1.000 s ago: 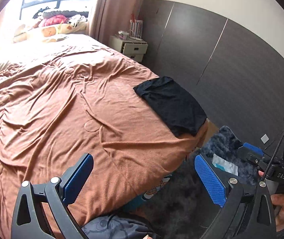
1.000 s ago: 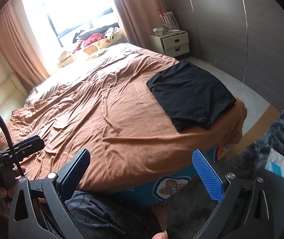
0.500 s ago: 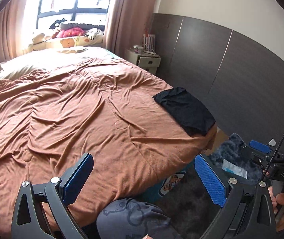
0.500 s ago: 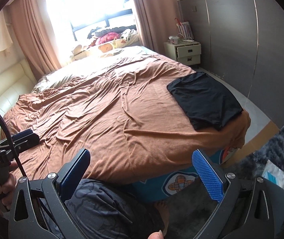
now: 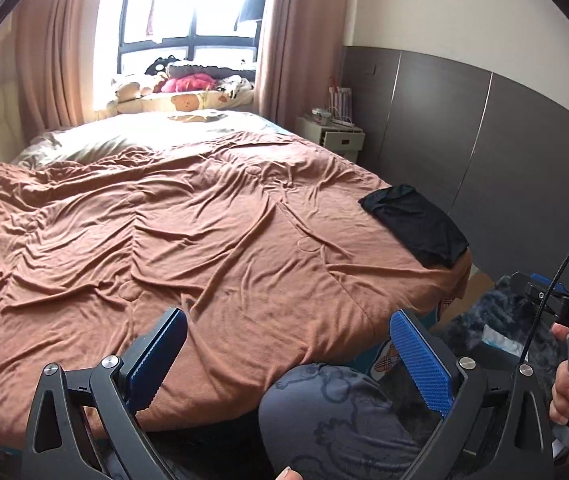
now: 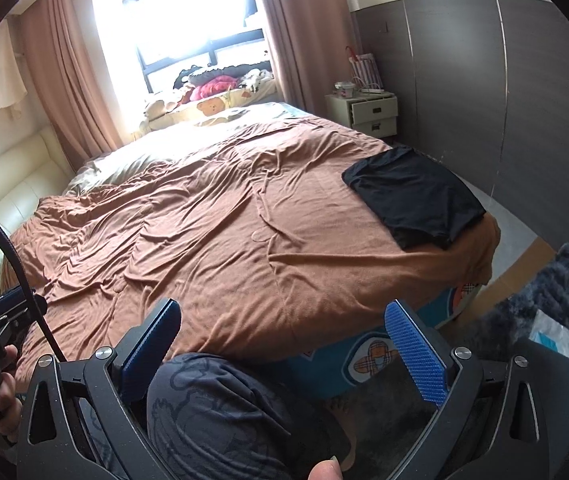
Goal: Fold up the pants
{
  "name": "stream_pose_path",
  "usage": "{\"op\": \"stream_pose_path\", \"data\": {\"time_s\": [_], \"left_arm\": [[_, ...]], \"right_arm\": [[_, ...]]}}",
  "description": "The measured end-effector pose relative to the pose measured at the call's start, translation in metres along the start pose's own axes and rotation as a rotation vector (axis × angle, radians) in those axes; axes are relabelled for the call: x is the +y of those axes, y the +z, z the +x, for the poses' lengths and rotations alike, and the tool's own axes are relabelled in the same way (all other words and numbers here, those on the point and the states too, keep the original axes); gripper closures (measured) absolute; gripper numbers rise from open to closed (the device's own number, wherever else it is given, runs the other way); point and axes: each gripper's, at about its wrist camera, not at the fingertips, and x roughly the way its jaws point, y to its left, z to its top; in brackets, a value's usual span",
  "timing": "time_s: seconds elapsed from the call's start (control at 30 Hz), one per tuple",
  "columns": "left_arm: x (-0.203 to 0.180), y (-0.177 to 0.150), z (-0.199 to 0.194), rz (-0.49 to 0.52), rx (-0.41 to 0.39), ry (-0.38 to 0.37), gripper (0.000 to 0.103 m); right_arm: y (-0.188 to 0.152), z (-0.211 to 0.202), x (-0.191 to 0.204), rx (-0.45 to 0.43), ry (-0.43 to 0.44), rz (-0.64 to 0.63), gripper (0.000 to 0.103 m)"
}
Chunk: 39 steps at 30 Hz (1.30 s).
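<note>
Folded black pants (image 5: 416, 222) lie flat near the right corner of the bed's brown blanket (image 5: 204, 240); they also show in the right wrist view (image 6: 414, 196). My left gripper (image 5: 284, 344) is open and empty, held off the bed's near edge, far from the pants. My right gripper (image 6: 280, 340) is open and empty, also back from the near edge. The right gripper's body shows at the right of the left wrist view (image 5: 556, 304).
A knee in dark patterned cloth (image 6: 220, 408) is below the grippers. A nightstand (image 6: 366, 114) stands by the dark wall panels. A dark rug (image 6: 556, 292) with a white packet (image 6: 556, 336) lies right of the bed. Pillows and soft toys (image 5: 188, 92) sit under the window.
Both grippers have pulled back and tilted up from the bed, so the pants appear farther away and more of the window shows. Both stay open and empty.
</note>
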Motion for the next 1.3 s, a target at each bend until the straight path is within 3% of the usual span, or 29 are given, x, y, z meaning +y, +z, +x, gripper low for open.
{"op": "stream_pose_path", "data": {"time_s": [0.43,0.6,0.77,1.0,1.3], "left_arm": [[0.028,-0.047,-0.034,-0.049,0.010,0.056,0.000],[0.035,-0.062,-0.041,-0.046,0.024,0.083,0.000],[0.042,-0.074,-0.046,-0.053,0.024,0.100,0.000],[0.044,-0.082,-0.053,-0.052,0.012,0.116,0.000],[0.043,-0.085,-0.057,-0.064,-0.005,0.127,0.000]], "right_arm": [[-0.029,-0.010,0.024,0.001,0.016,-0.072,0.000],[-0.038,-0.015,0.039,-0.016,-0.045,-0.095,0.000],[-0.050,-0.014,0.058,0.000,-0.031,-0.109,0.000],[-0.057,-0.008,0.066,0.033,-0.004,-0.113,0.000],[-0.059,-0.014,0.071,0.013,0.000,-0.119,0.000]]}}
